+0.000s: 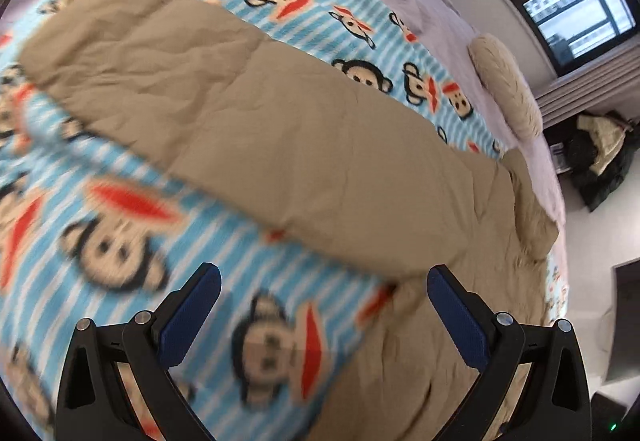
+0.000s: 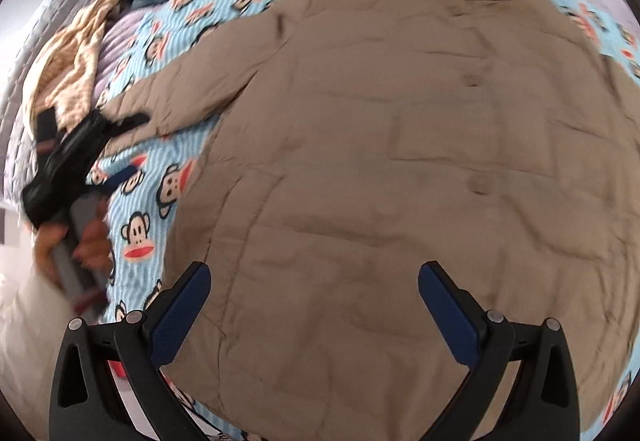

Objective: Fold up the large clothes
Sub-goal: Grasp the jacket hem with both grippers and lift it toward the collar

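Both my tongs, left [image 1: 324, 315] and right [image 2: 314, 315], gape apart, holding nothing. Ahead of them the tan coat [image 2: 400, 161] lies spread flat on the bed [image 1: 120, 241], sleeve [image 1: 208, 93] outstretched; folding looks unstarted.

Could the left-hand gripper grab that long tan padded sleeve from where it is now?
Probably yes. The left gripper is open, and the tan padded coat sleeve lies flat on the monkey-print blanket just ahead, with nothing between.
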